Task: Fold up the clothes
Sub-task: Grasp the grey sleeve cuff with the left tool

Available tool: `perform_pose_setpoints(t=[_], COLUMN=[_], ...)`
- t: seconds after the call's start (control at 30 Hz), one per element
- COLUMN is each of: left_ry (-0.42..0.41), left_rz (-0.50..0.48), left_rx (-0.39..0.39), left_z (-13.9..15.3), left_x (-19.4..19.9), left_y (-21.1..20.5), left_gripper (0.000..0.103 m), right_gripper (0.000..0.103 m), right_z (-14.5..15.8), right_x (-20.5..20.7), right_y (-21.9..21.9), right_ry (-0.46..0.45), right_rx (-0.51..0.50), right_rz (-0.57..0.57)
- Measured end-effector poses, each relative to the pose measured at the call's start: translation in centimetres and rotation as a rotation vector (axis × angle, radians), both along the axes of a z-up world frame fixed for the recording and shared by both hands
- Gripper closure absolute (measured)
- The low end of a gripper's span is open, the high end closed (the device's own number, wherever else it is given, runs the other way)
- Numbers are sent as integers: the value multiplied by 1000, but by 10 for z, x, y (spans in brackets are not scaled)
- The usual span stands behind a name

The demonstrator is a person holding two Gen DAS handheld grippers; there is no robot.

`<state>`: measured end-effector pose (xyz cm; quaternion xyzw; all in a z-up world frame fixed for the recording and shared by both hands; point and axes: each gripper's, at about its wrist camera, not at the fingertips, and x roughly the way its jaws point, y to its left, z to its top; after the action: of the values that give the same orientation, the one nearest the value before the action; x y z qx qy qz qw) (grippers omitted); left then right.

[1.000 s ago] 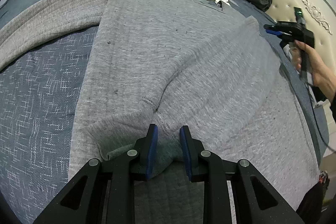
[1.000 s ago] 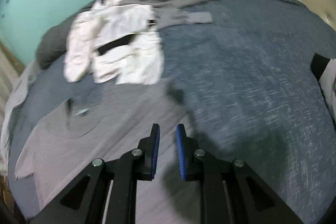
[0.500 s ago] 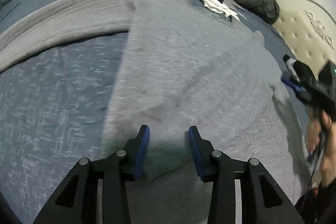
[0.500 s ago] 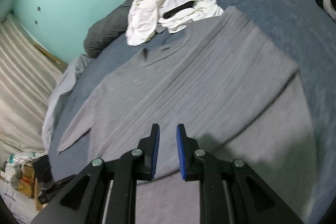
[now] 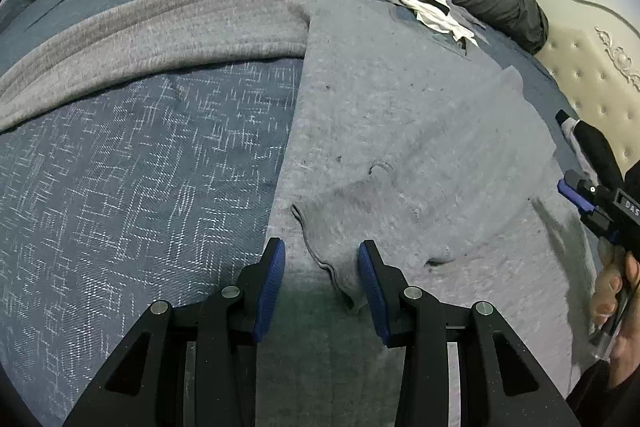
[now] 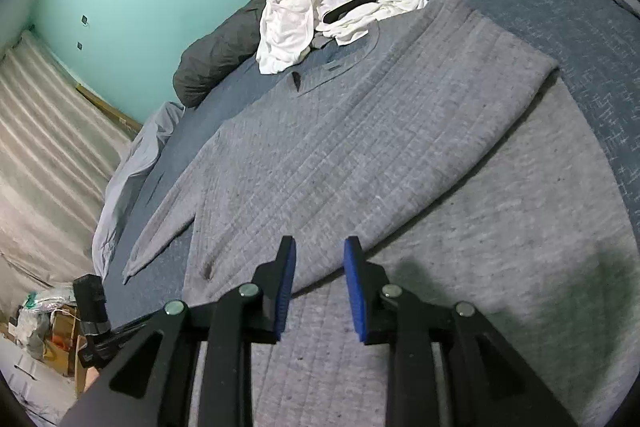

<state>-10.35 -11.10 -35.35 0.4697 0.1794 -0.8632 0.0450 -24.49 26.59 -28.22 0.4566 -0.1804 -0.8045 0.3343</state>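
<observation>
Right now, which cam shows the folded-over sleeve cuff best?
Left wrist. The sleeve cuff lies in sharp view on the grey sweater, just ahead of the open left gripper. In the right wrist view the sleeve runs down behind the right gripper, hiding its cuff end.

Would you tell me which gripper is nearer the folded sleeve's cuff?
Left. The left gripper straddles the grey ribbed cuff; the right gripper hovers off to the side.
</observation>
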Motion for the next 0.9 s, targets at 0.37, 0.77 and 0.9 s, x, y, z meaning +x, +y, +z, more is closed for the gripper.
perform_pose_setpoints(t=[0.37, 0.77, 0.9], left_ry=[-19, -66, -83], left_rz=[185, 471, 565], left_rx=[41, 29, 53], left_z=[29, 51, 39], left_x=[11, 45, 57], left_y=[-73, -229, -276], left_gripper=[61, 43, 41], right_gripper=[71, 58, 58], right_z=[1, 6, 3], right_x=[-9, -18, -19], right_y=[8, 19, 18], right_ry=[-30, -42, -47], right_rx=[-78, -105, -97], right_rz=[-4, -34, -34])
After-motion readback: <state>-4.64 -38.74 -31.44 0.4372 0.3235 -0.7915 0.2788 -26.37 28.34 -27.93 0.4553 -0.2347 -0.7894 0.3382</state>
